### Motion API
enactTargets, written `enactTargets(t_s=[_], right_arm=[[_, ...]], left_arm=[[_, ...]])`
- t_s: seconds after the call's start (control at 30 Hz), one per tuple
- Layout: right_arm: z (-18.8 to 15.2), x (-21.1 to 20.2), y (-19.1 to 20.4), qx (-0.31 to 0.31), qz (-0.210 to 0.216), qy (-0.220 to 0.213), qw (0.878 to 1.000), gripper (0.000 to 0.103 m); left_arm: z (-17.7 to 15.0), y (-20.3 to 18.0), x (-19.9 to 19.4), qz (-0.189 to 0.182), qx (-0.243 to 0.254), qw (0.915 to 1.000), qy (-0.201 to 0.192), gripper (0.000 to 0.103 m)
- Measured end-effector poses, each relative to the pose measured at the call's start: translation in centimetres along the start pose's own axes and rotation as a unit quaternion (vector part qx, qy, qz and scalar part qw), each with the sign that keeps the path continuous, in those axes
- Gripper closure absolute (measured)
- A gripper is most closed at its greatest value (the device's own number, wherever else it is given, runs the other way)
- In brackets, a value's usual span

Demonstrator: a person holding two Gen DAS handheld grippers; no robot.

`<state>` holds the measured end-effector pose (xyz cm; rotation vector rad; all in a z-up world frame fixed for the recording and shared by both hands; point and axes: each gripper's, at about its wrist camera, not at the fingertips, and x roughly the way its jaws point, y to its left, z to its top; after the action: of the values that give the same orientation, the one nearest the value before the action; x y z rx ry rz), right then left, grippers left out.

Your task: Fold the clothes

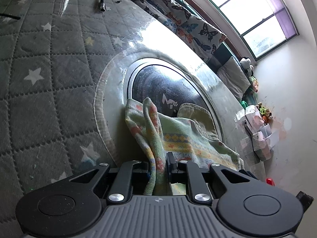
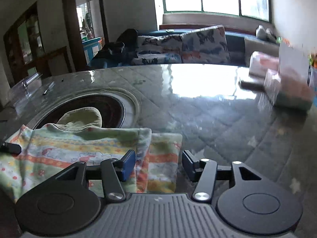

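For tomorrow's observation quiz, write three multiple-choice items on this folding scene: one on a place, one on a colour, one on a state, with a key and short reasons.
1. Where does the garment's green collar lie?
A. Over the round dark inset in the table
B. On the sofa
C. On the floor

2. What colour are the right gripper's pads?
A. Red
B. Blue
C. White

3. What is the left gripper doing?
A. Open above bare table
B. Pinching a fold of the garment
C. Holding a pen

Key: 1 A, the collar overlaps the inset. 2 B, the pads on the right gripper show blue. 3 B, the left gripper is shut on the patterned garment.
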<state>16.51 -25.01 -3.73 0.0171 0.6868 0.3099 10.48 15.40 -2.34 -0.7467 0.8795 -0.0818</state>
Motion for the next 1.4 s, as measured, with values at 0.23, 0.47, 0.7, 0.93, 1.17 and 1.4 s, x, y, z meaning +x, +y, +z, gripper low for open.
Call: enactTargets(t_s=[0.23,0.47,0.7,0.93,1.17,1.4], right_arm=[[-0.2,0.4,0.9,0.002,0.015,-0.003,1.000,0.053],[-0.6,-0.3,2.7,-0.004,0.023,-0.004,1.000,0.089],[-0.2,-2.2,2.8,0.005,0.026,-0.027,0.999,0.094],[1.3,-4.7,2.9,0.001,0.019,-0.066,0.998,0.094],[3.4,-6.7,1.1,-0.002,-0.017,-0.093,0.996,0.094],[5.3,-7.7,-1.8,0.007,-0.057,-0.111,0.992,0.094]], left_arm=[[0.1,-0.2,0.2,0.006,0.012,0.9999,-0.002,0.087],[0.0,-0.8,0.2,0.018,0.040,0.9990,-0.011,0.087],[0.2,-2.8,-0.2,0.023,0.089,0.9954,-0.026,0.090],[0.9,-6.0,-0.4,0.011,0.131,0.9906,-0.037,0.092],[1.6,-10.3,1.1,-0.007,0.167,0.9852,-0.040,0.093],[2.0,-14.7,4.0,-0.022,0.200,0.9791,-0.029,0.093]])
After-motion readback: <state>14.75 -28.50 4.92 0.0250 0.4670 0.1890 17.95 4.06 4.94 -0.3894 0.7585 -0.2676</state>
